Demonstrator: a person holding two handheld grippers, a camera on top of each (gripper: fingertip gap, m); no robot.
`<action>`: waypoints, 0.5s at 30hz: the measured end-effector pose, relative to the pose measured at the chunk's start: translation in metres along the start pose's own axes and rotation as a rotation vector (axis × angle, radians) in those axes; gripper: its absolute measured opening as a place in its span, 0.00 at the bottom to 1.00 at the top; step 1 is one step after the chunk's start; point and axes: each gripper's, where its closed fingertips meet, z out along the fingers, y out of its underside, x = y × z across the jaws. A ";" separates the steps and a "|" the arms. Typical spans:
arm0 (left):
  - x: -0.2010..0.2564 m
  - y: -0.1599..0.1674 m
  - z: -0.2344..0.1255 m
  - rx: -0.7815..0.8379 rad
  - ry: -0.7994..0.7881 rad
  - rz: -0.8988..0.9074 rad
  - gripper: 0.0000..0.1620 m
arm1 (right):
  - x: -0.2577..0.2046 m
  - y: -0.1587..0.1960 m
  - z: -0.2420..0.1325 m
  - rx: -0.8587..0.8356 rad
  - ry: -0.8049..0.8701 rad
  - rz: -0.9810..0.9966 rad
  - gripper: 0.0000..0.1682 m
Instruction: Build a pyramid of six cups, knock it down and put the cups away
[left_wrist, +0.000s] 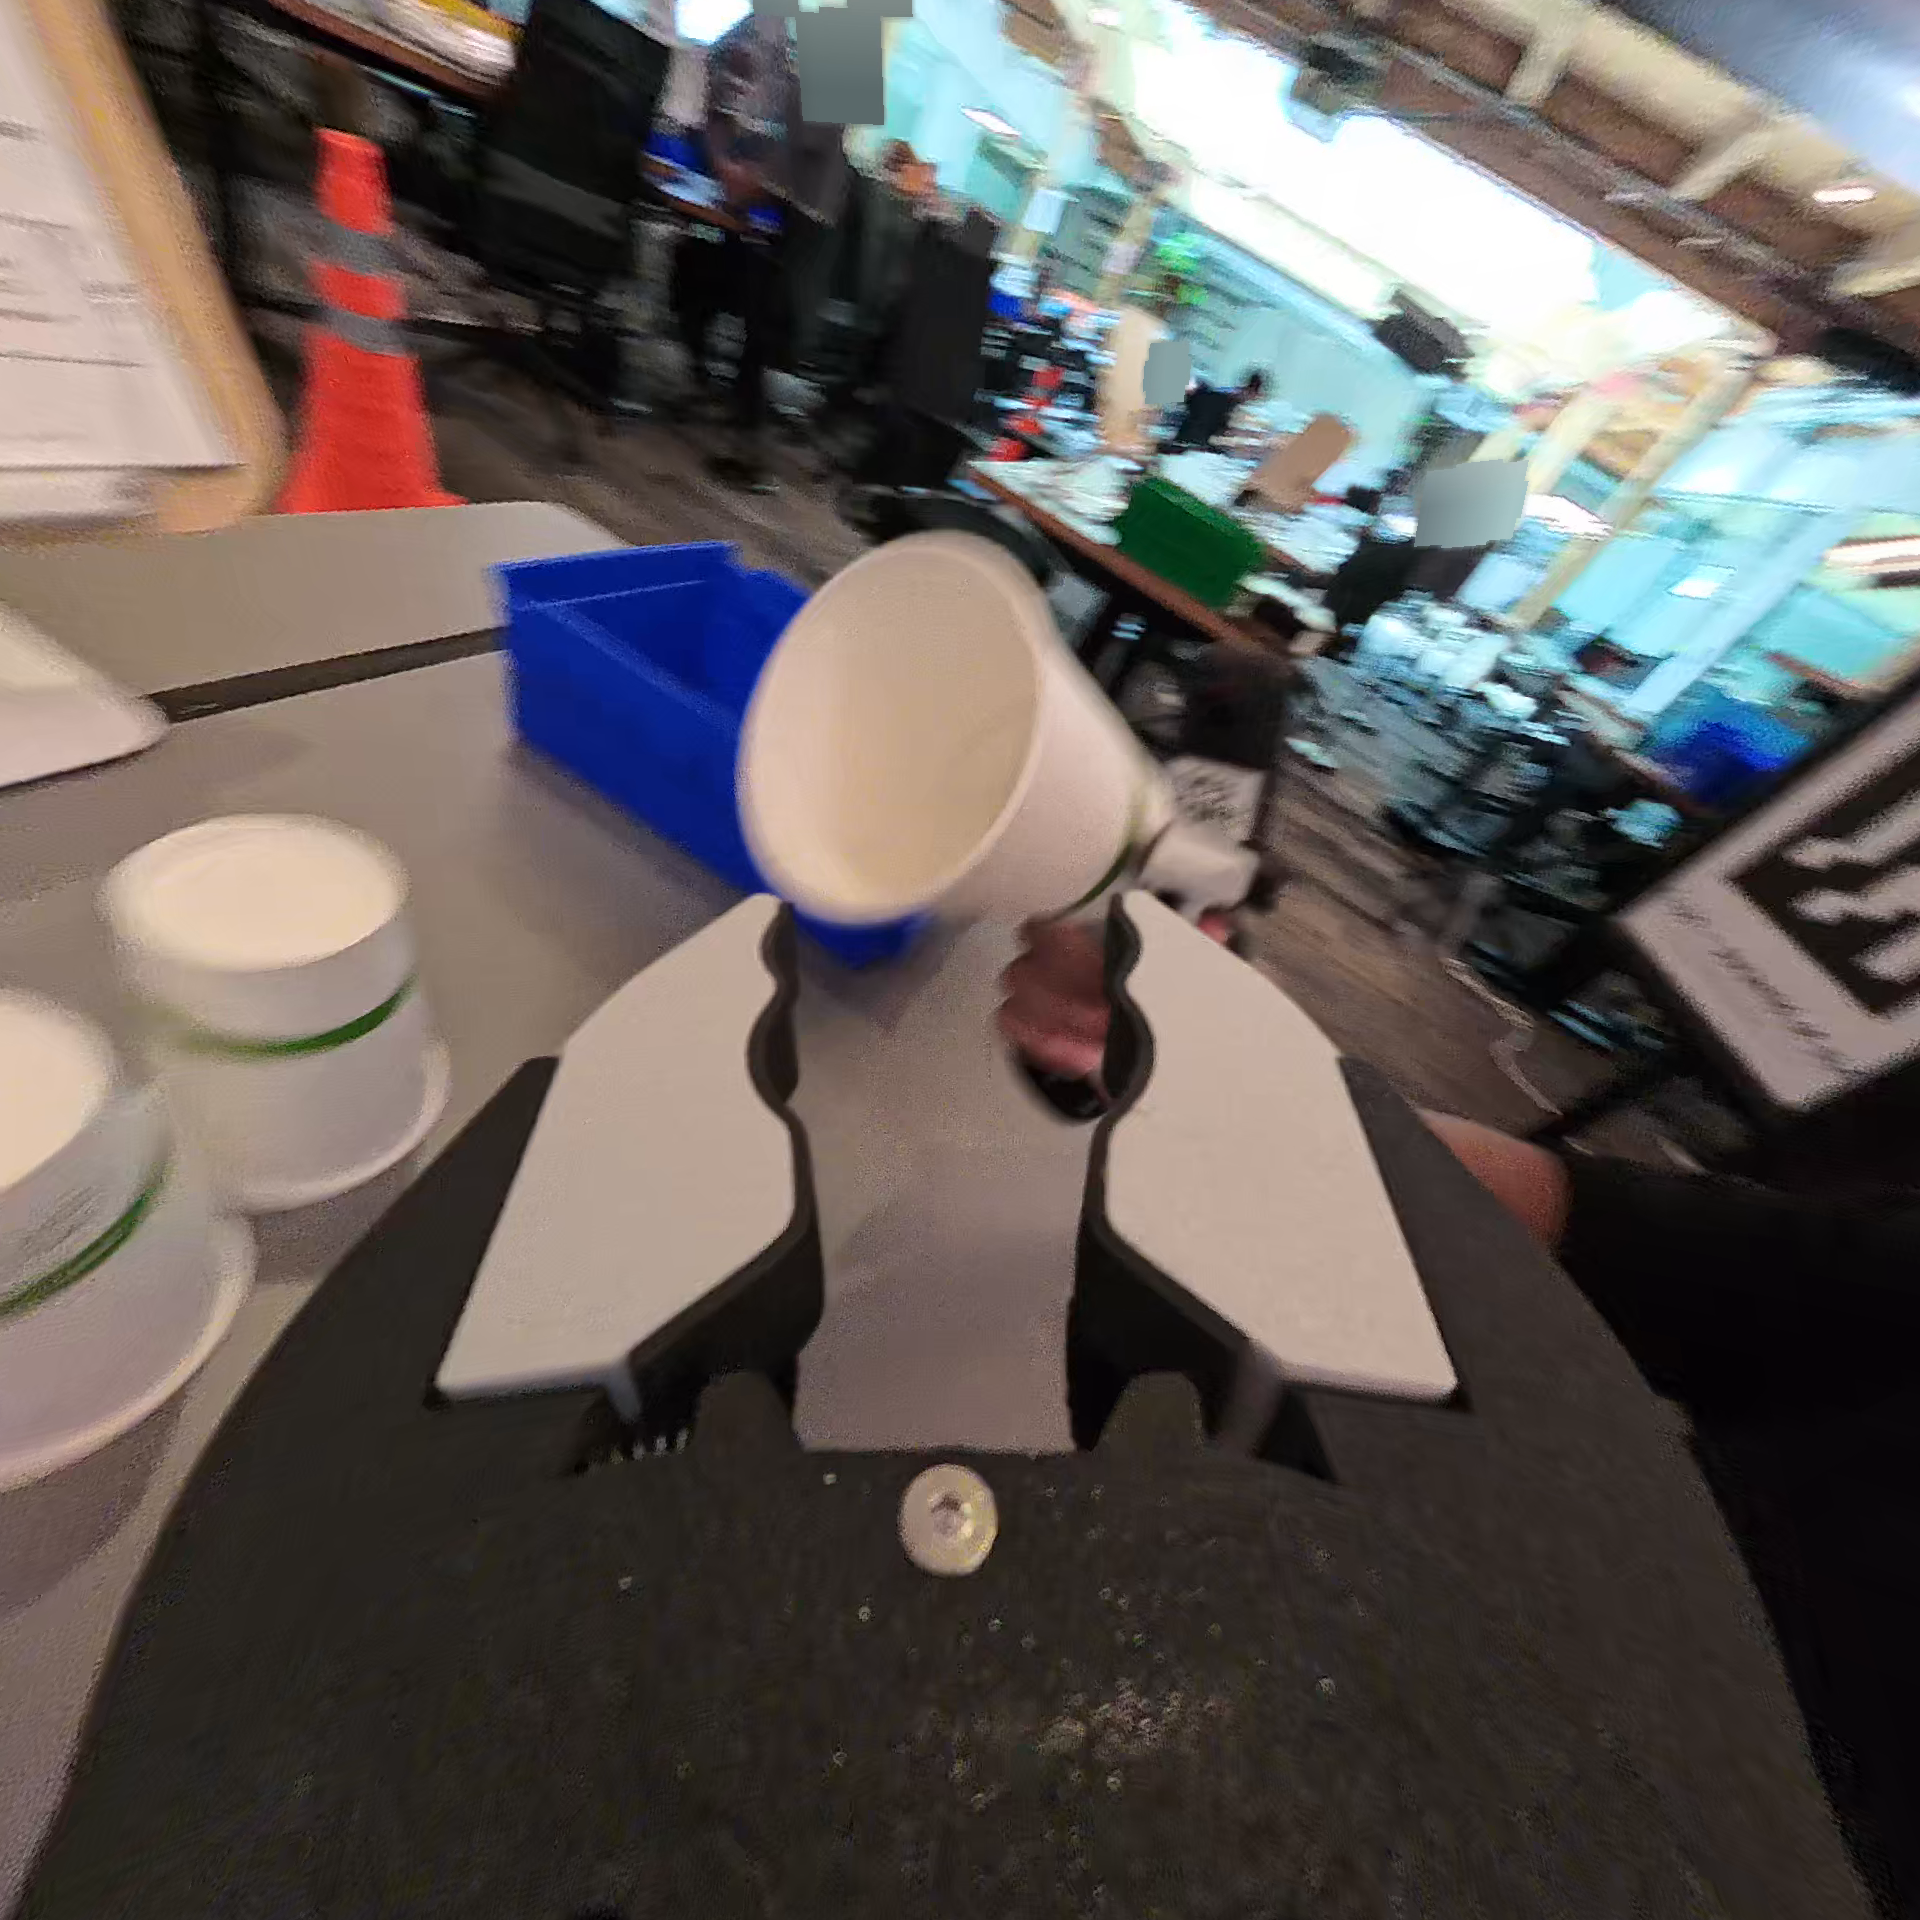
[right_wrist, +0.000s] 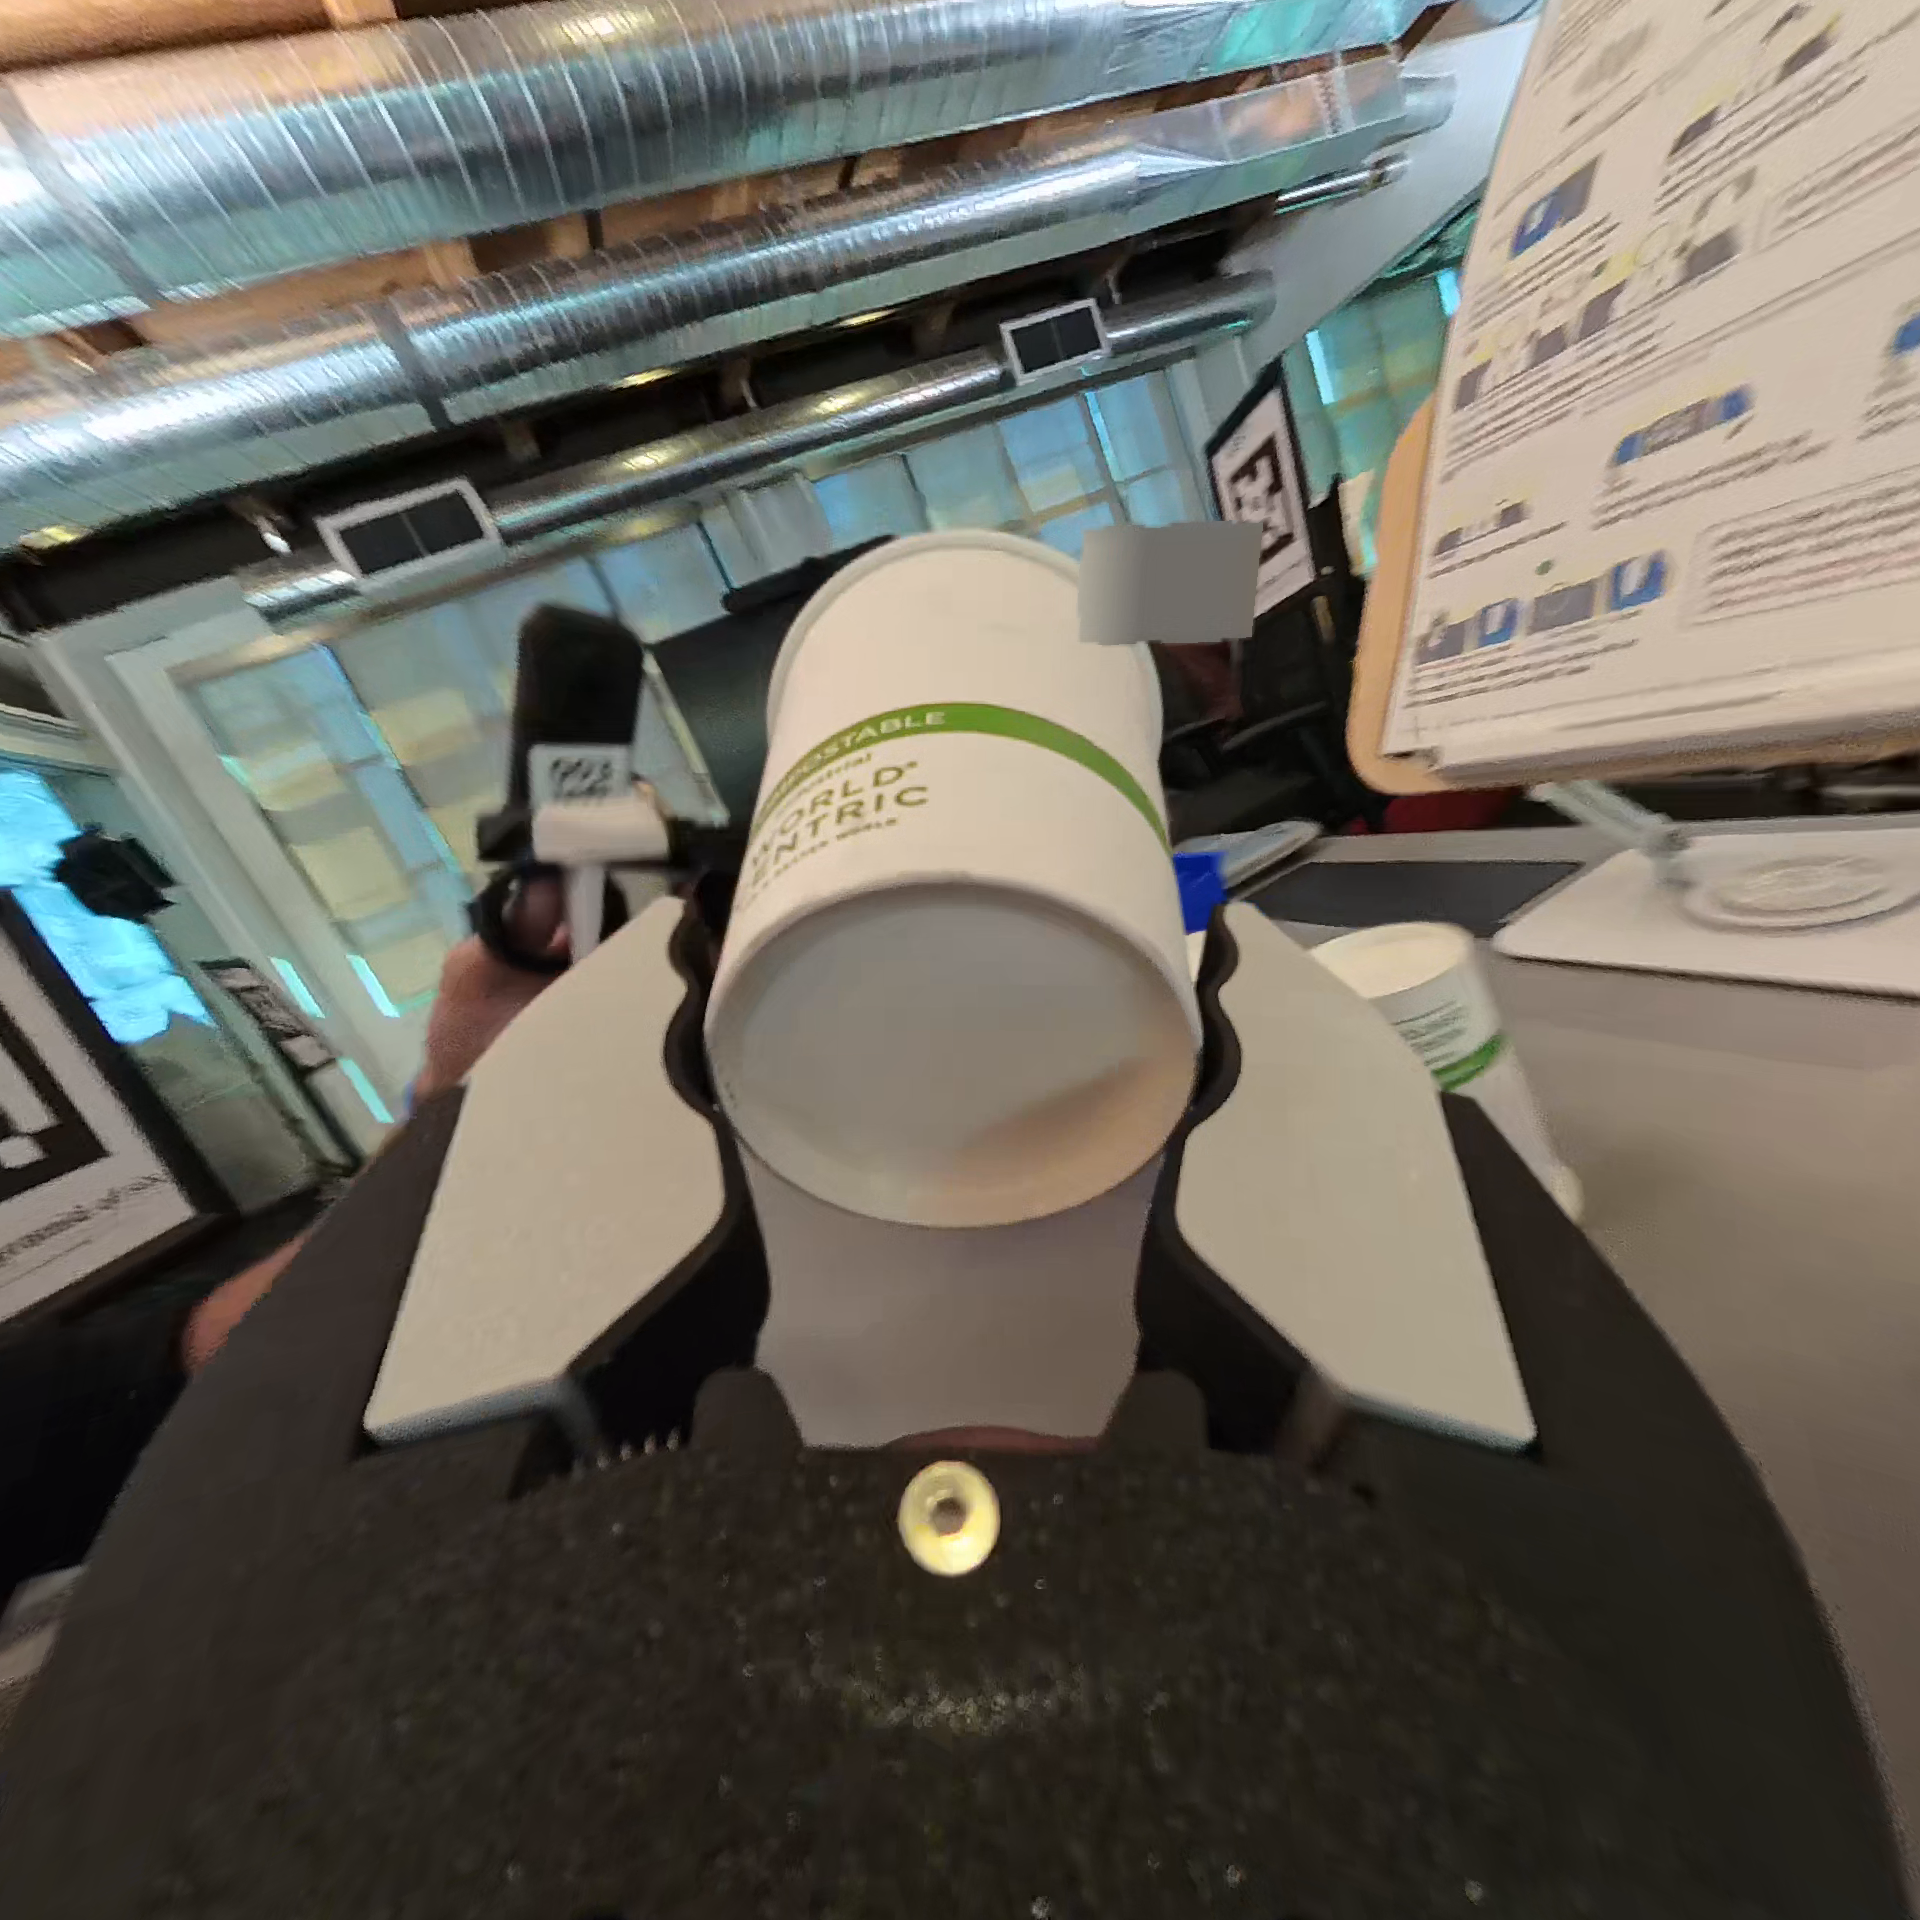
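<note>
My right gripper (right_wrist: 956, 914) is shut on a white paper cup (right_wrist: 951, 883) with a green band. It holds the cup tilted in the air, base toward the camera. In the left wrist view the same cup (left_wrist: 894, 727) hangs mouth-first just beyond my left gripper (left_wrist: 948, 909), which is open and empty. The right gripper (left_wrist: 1195, 862) shows behind the cup. Two more cups (left_wrist: 270, 987) (left_wrist: 62, 1226) stand upside down on the grey table (left_wrist: 416, 748) to the left. One upside-down cup (right_wrist: 1444, 1018) shows right of the right gripper.
A blue bin (left_wrist: 644, 686) sits on the table behind the held cup, with a sliver also in the right wrist view (right_wrist: 1200, 883). A board with papers (right_wrist: 1683, 416) on a white stand base (right_wrist: 1714, 914) is at the table's far side. An orange cone (left_wrist: 358, 343) stands beyond the table.
</note>
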 end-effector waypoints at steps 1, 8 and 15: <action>-0.014 0.014 -0.009 0.006 -0.086 0.004 0.36 | 0.005 -0.012 -0.003 -0.003 0.035 -0.050 0.53; -0.066 0.153 -0.053 -0.120 -0.501 0.090 0.33 | 0.067 -0.101 -0.002 -0.446 0.381 -0.486 0.53; -0.055 0.176 -0.044 -0.229 -0.495 0.183 0.30 | 0.149 -0.041 0.017 -1.444 0.397 -0.650 0.53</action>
